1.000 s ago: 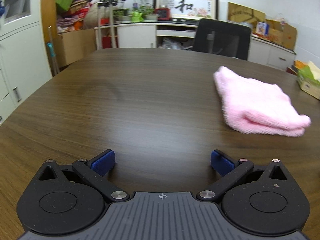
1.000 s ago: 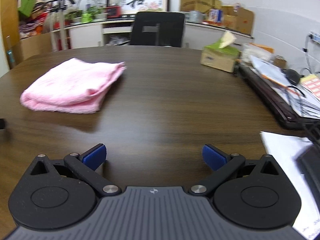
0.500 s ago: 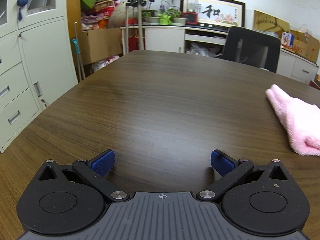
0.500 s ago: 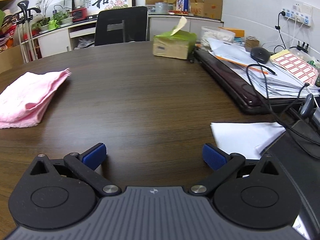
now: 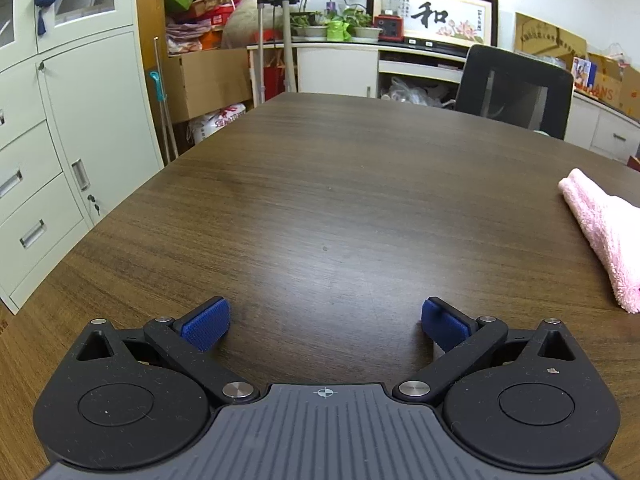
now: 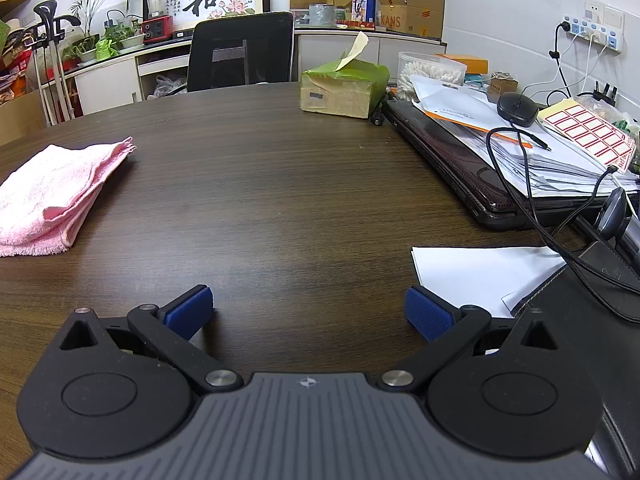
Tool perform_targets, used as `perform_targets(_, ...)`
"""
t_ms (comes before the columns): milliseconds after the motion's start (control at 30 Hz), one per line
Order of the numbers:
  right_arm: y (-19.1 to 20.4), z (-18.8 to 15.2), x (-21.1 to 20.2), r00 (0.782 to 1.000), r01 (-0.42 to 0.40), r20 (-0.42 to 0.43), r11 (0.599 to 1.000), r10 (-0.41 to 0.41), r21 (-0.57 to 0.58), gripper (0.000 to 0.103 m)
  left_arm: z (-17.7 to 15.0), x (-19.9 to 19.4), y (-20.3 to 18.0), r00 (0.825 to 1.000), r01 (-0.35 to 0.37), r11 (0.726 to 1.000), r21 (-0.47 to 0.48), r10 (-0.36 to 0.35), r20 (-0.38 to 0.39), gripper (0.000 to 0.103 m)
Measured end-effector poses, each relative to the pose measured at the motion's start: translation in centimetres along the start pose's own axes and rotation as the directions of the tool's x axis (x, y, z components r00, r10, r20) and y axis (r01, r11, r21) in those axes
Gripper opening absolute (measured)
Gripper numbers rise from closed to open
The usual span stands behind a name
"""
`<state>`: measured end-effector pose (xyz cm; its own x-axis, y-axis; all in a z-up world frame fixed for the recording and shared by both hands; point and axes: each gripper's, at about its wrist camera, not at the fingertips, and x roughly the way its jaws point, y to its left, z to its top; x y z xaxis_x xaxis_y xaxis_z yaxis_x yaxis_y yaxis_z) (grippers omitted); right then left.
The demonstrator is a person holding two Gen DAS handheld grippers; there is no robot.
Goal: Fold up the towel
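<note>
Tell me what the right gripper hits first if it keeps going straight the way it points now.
Probably nothing soon: ahead of the right gripper lies bare table. The pink towel sits left of that line, the tissue box slightly right. Depth is uncertain.

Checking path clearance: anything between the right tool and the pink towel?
Nothing: only bare dark wood table lies between the open right tool and the folded pink towel, as the right wrist view shows.

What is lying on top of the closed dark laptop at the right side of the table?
On the laptop lies a pile of papers, with a black mouse and a red label sheet above. Whatever lies under the pile is covered.
</note>
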<state>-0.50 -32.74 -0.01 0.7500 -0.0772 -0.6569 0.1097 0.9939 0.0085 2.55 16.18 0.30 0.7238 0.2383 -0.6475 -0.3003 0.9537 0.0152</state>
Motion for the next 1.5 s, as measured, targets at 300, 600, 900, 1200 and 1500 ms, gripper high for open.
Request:
perform_targets(300, 0.07, -0.03, 0.0, 1.0, 0.0, 0.0, 1.0, 0.0, 0.0, 0.103, -0.13, -0.06, 0.14, 1.0, -0.008, 1.0, -0.007, 0.008, 0.0, 0.103)
perform_targets(600, 0.11, -0.06, 0.0, 1.0, 0.0, -0.001, 1.0, 0.0, 0.0, 0.103, -0.38, -0.36, 0.35, 1.0, -0.011, 1.0, -0.011, 0.011, 0.0, 0.103)
perform_targets(900, 0.1, -0.08, 0.01, 1.0, 0.0, -0.001, 1.0, 0.0, 0.0, 0.103, -0.16, 0.06, 0.81, 1.0, -0.011, 1.0, -0.012, 0.011, 0.001, 0.103)
perform_targets(1200, 0.1, -0.09, 0.02, 1.0, 0.0, -0.001, 1.0, 0.0, 0.0, 0.103, -0.09, 0.21, 0.96, 1.0, -0.014, 1.0, -0.013, 0.014, 0.001, 0.103)
perform_targets(1500, 0.1, -0.08, 0.01, 1.0, 0.0, -0.001, 1.0, 0.0, 0.0, 0.103, -0.19, 0.04, 0.69, 1.0, -0.014, 1.0, -0.014, 0.014, 0.0, 0.103)
